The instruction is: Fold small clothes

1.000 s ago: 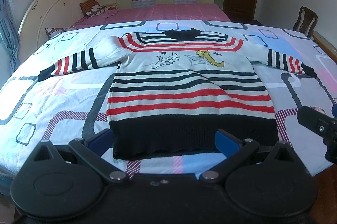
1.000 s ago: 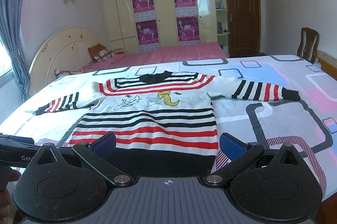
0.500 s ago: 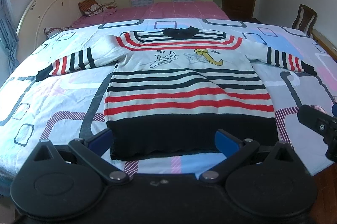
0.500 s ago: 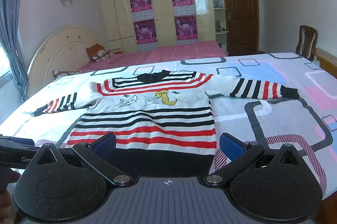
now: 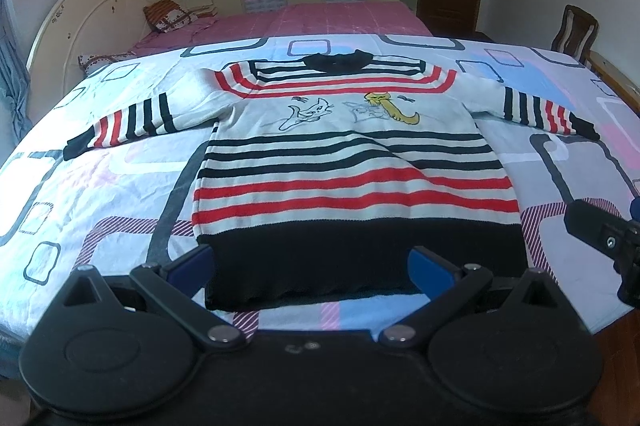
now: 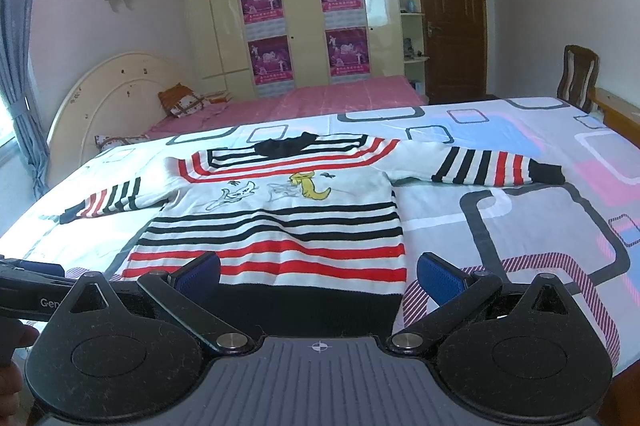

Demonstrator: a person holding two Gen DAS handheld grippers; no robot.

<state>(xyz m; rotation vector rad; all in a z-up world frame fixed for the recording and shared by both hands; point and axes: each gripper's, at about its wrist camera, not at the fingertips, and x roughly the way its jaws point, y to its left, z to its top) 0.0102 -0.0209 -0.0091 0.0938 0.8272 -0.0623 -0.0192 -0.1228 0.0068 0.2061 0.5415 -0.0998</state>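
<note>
A small knit sweater [image 5: 352, 162] with red, black and white stripes, a black hem and cartoon cats lies flat and face up on the bed, both sleeves spread out; it also shows in the right wrist view [image 6: 280, 226]. My left gripper [image 5: 310, 264] is open and empty, just above the black hem near the bed's front edge. My right gripper [image 6: 318, 272] is open and empty, near the hem's right corner. The right gripper's body shows at the right edge of the left wrist view [image 5: 604, 242].
The sweater lies on a bedsheet [image 5: 100, 186] with rounded-square prints. A second bed with a pink cover [image 5: 320, 22] and white headboard [image 5: 92, 10] stands behind. A wooden chair [image 5: 574, 34], wardrobe and door stand at the back.
Both grippers have moved slightly forward toward the sweater's hem. The sweater has not moved and both grippers stay open.
</note>
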